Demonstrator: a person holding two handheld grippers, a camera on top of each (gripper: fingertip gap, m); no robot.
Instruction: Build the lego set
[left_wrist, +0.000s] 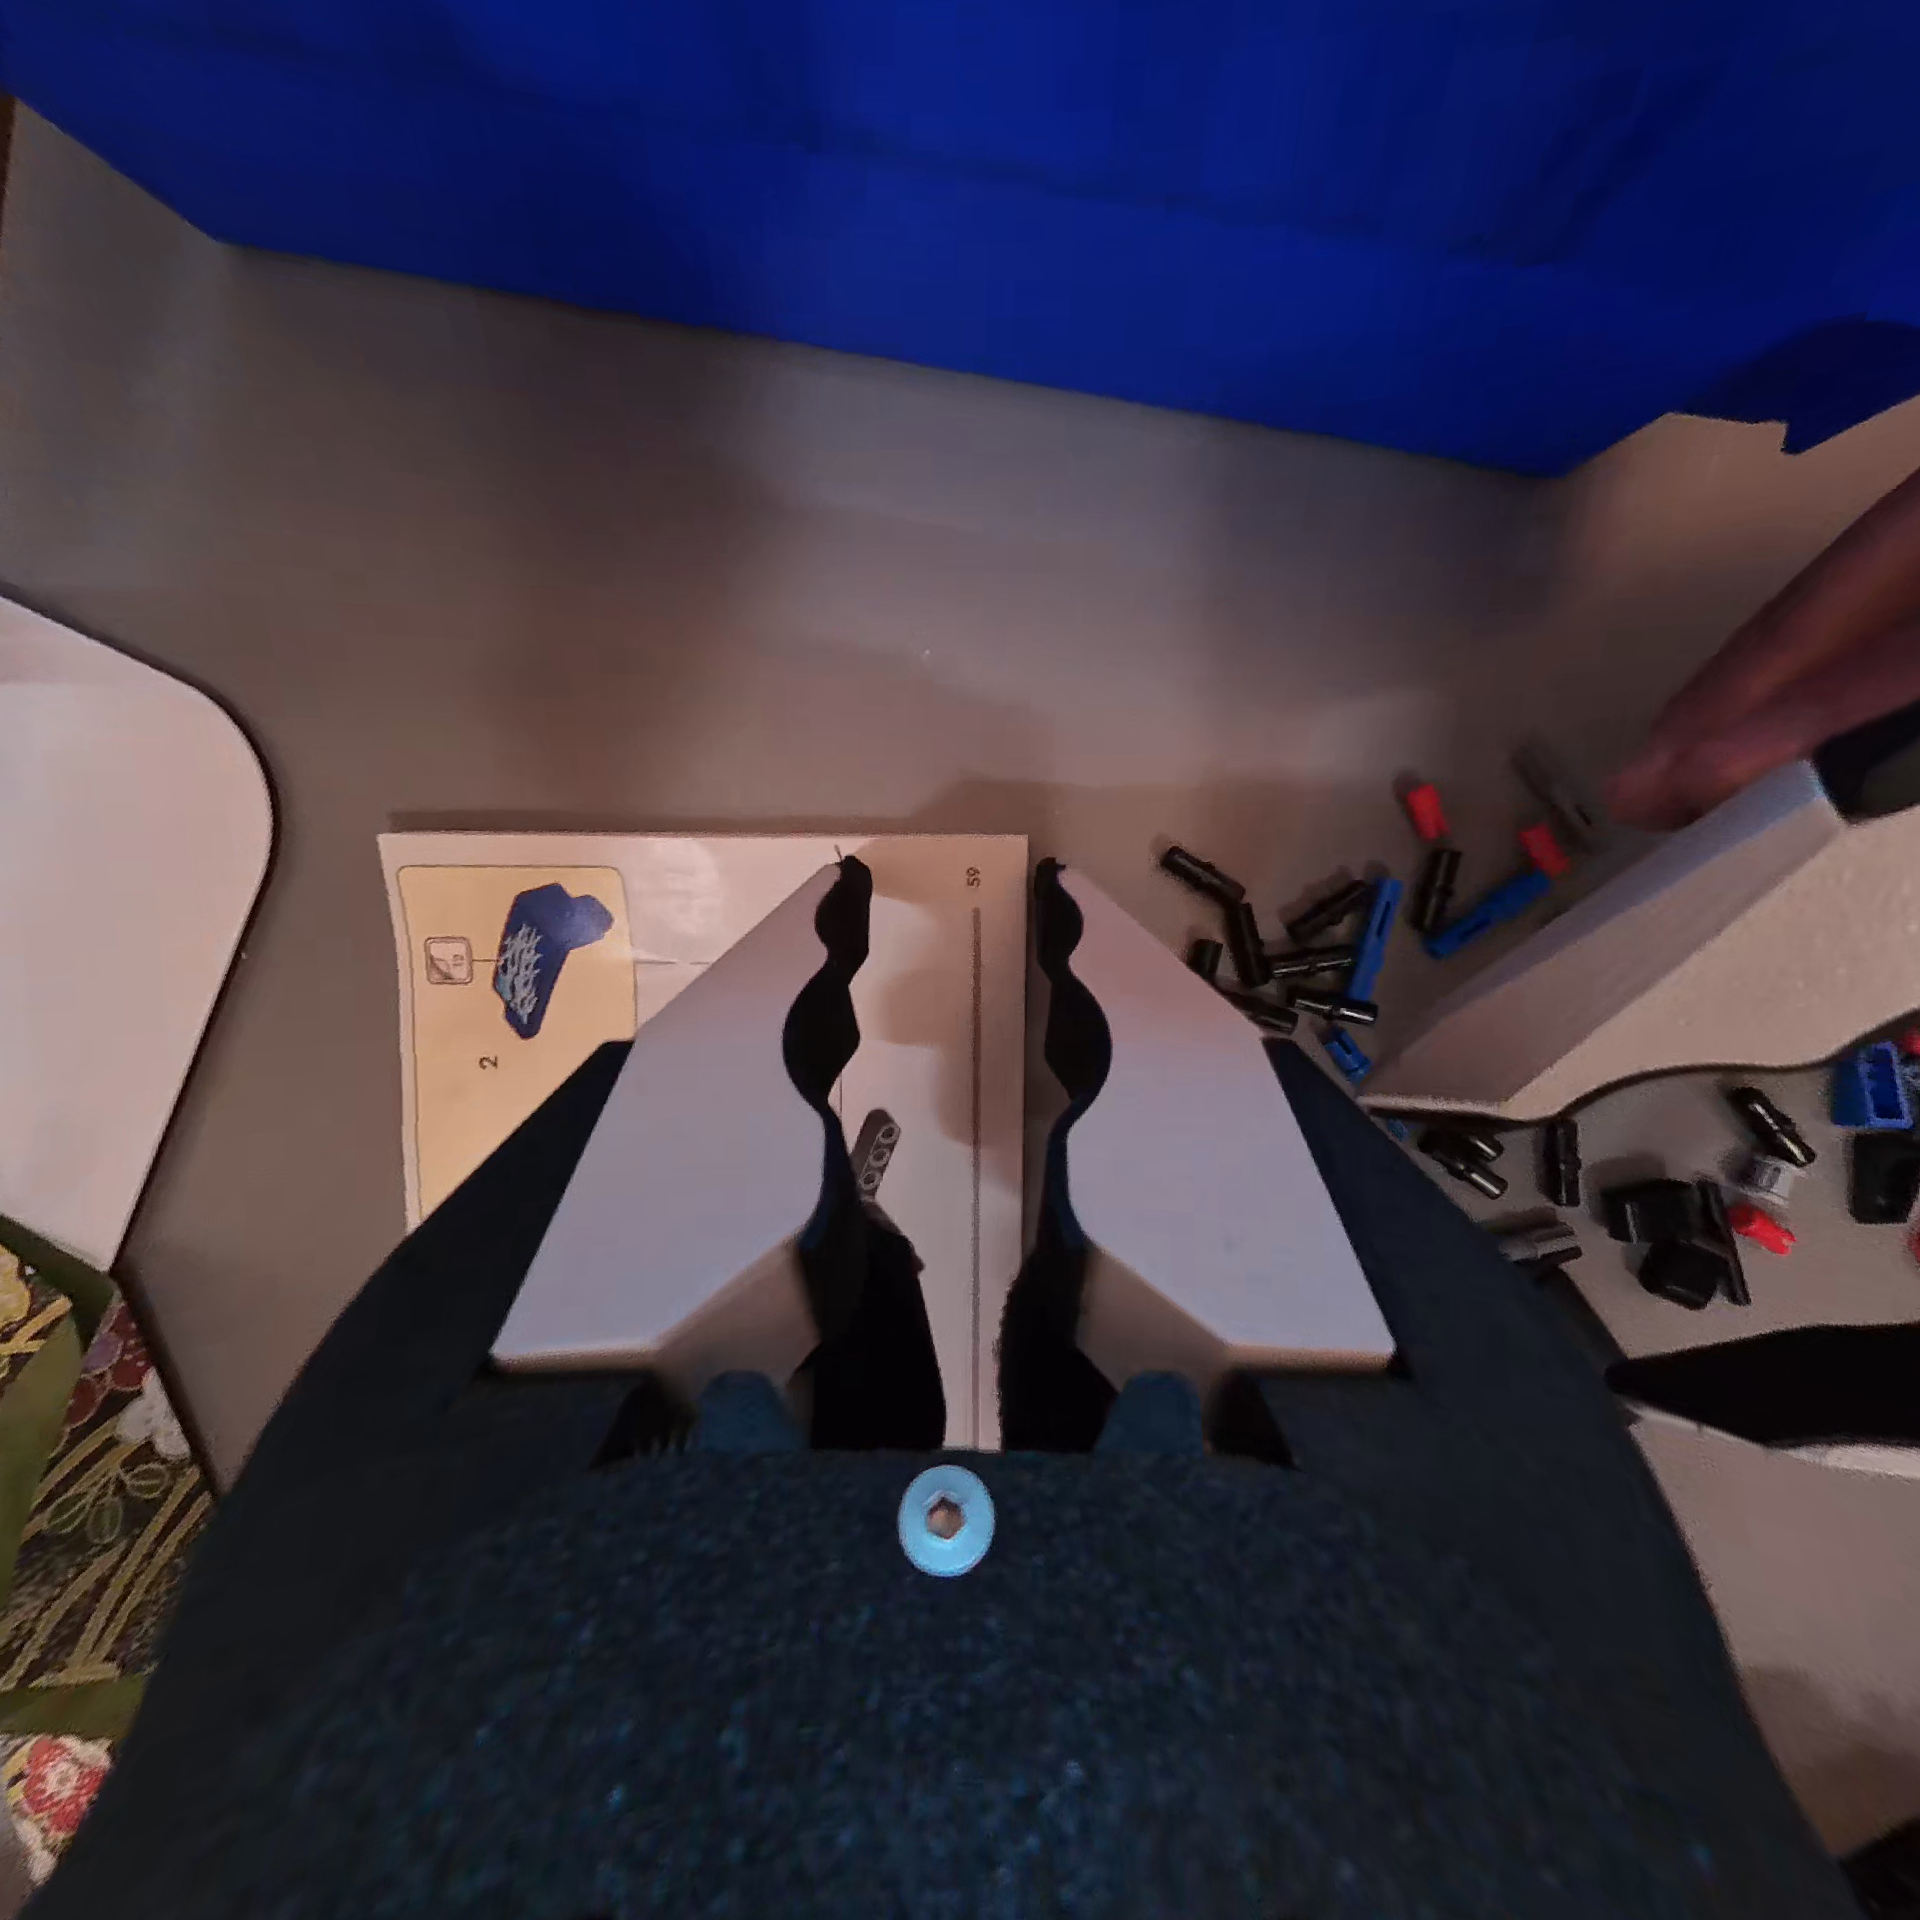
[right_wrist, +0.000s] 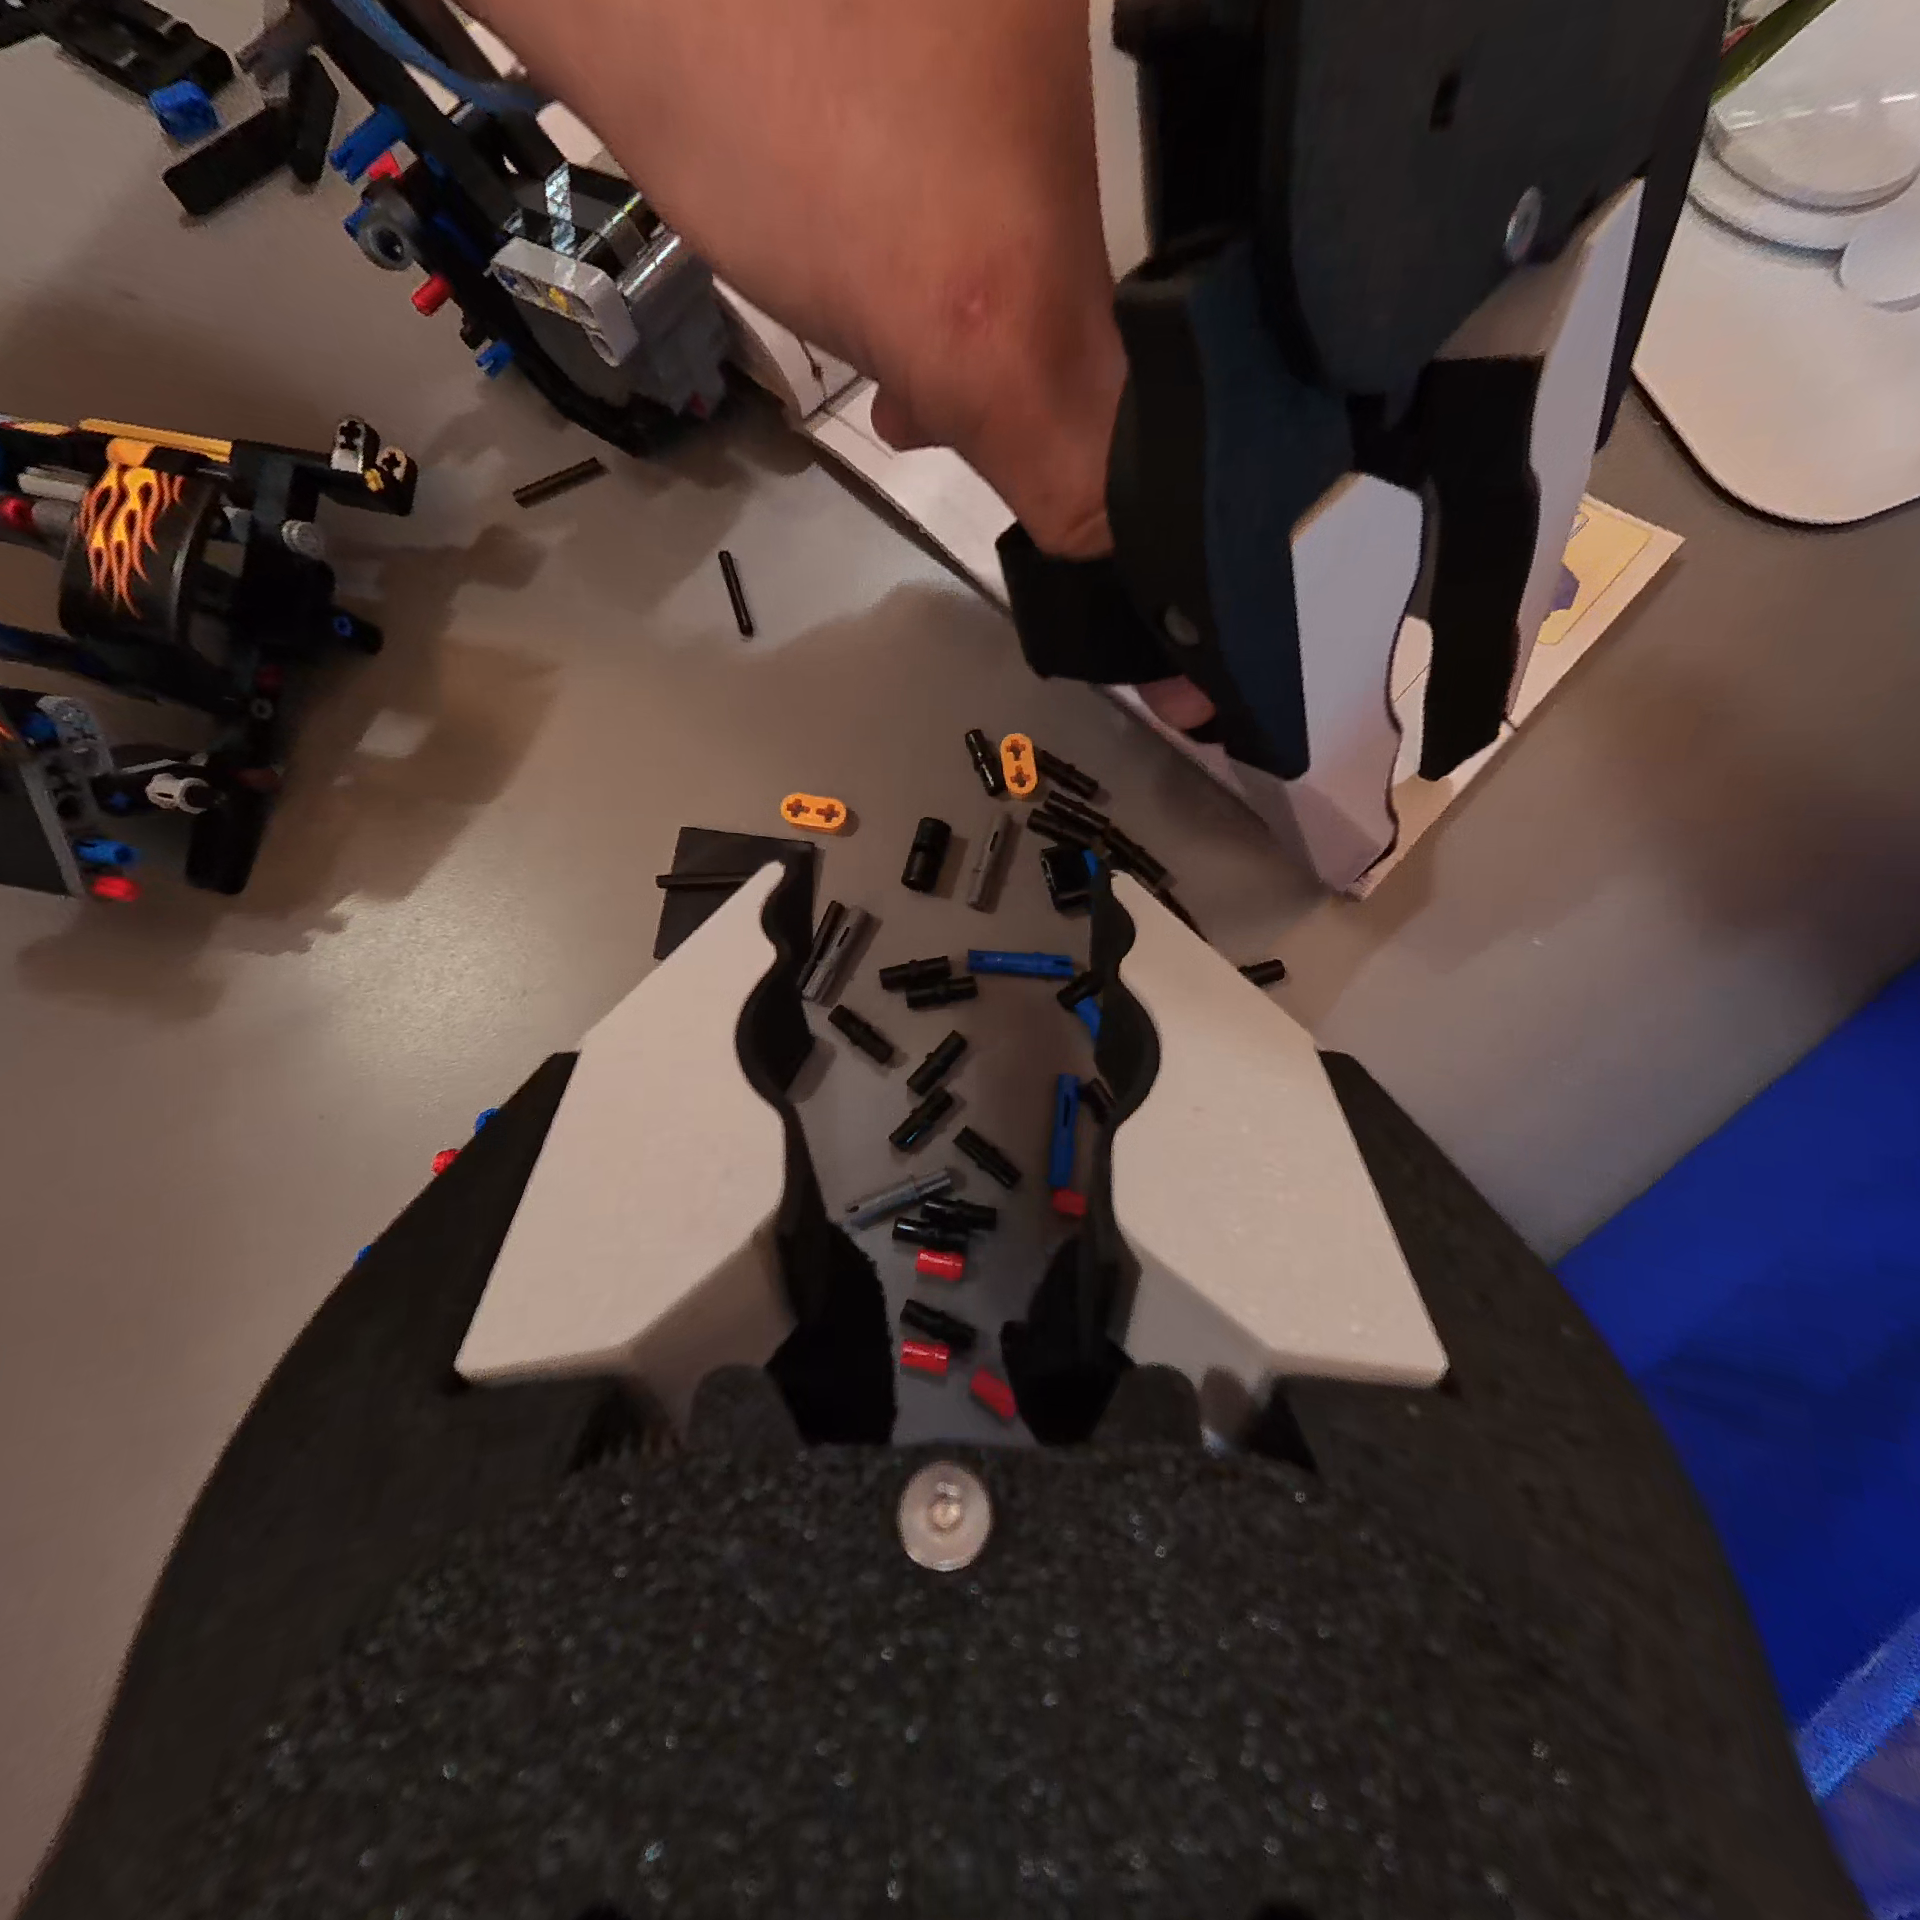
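Observation:
My left gripper (left_wrist: 951, 878) is open and empty, hovering over the open instruction booklet (left_wrist: 727, 883). In the right wrist view a hand holds it (right_wrist: 1366, 764) above the booklet's (right_wrist: 1600, 582) corner. My right gripper (right_wrist: 935, 878) is open and empty, low over a scatter of small black, blue, red and grey pins (right_wrist: 935, 1101) on the grey table. Several pins lie between its fingers, none gripped. Two orange short beams (right_wrist: 814, 810) and a black flat panel (right_wrist: 717, 862) lie just past its tips. The pin pile also shows in the left wrist view (left_wrist: 1299, 956), with one white finger of the right gripper (left_wrist: 1662, 987) over it.
A part-built model with a flame sticker (right_wrist: 135, 551) stands at the left, a longer black and grey chassis (right_wrist: 582, 270) behind it. A blue cloth (right_wrist: 1766, 1455) lies at the right and along the table's far side (left_wrist: 935, 208). A white rounded tray (left_wrist: 104, 883) sits left of the booklet.

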